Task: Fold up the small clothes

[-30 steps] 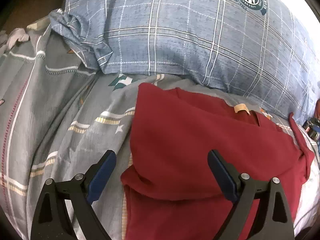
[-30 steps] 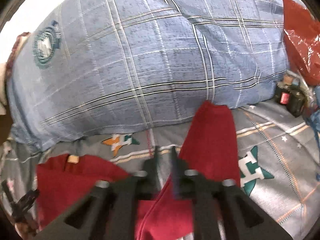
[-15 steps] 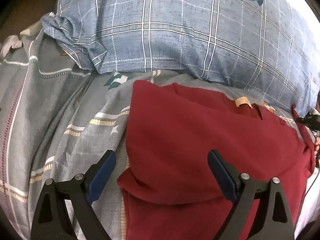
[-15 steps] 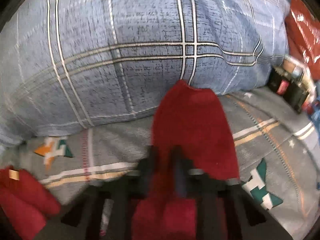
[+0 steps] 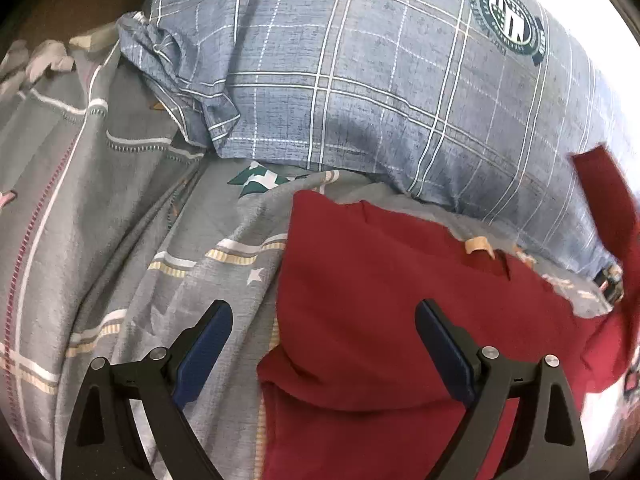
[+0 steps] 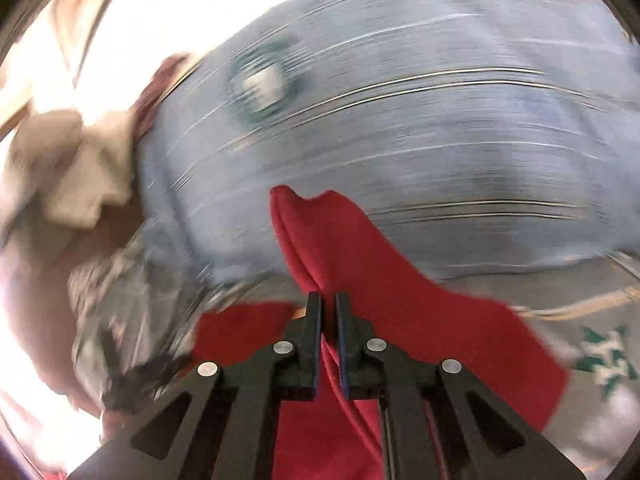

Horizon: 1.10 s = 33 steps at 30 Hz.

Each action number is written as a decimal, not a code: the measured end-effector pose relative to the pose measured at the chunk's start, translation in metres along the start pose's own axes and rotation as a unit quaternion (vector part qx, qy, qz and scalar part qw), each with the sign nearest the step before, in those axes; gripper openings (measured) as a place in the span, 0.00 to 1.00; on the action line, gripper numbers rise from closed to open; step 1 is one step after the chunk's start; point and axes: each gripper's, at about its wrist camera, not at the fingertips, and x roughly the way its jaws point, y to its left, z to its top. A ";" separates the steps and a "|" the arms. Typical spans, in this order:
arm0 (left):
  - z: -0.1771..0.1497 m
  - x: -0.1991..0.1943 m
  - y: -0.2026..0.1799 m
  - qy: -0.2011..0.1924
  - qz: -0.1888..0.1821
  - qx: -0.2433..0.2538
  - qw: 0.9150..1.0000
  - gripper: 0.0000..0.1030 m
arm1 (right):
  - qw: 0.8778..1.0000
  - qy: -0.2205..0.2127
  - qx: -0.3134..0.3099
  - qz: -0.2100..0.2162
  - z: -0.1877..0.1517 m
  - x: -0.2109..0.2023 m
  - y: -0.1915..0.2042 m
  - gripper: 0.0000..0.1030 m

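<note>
A small dark red garment [image 5: 380, 304] lies on the grey patterned bedsheet [image 5: 120, 240], partly folded, with a tan neck label [image 5: 476, 245] showing. My left gripper [image 5: 324, 344] is open and empty, low over the garment's left edge. My right gripper [image 6: 327, 308] is shut on the garment's right sleeve [image 6: 360, 256] and holds it lifted above the bed. The raised sleeve also shows at the right edge of the left wrist view [image 5: 608, 208]. The right wrist view is motion-blurred.
A large blue plaid pillow [image 5: 380, 92] with a round green emblem lies just behind the garment and fills the back of both views [image 6: 420, 140]. A pale crumpled cloth [image 6: 80, 172] sits at the far left of the right wrist view.
My right gripper has lifted the red sleeve and swung it left toward the garment's body. The left gripper has stayed open over the garment's left edge.
</note>
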 end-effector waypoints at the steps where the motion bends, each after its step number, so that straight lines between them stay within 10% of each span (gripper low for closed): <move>1: 0.000 0.000 0.001 0.000 -0.004 -0.003 1.000 0.90 | 1.000 0.015 -0.020 0.014 -0.008 0.015 0.021 0.07; 7: 0.001 0.000 -0.004 0.002 -0.040 0.005 0.999 0.90 | 0.985 0.161 -0.044 0.037 -0.076 0.120 0.073 0.16; 9: 0.001 0.000 -0.006 0.004 -0.051 0.010 0.999 0.90 | 0.980 0.190 -0.037 0.036 -0.090 0.128 0.073 0.34; 19: 0.007 0.028 -0.037 0.027 -0.049 0.046 0.997 0.86 | 0.998 0.038 0.039 0.010 -0.085 0.033 0.011 0.67; 29: 0.025 0.081 -0.099 0.071 -0.014 0.122 0.990 0.09 | 0.993 -0.016 0.114 0.000 -0.070 0.004 -0.053 0.67; 33: 0.044 0.041 -0.095 0.029 -0.051 0.116 0.992 0.09 | 0.987 -0.047 0.152 0.000 -0.067 -0.010 -0.070 0.69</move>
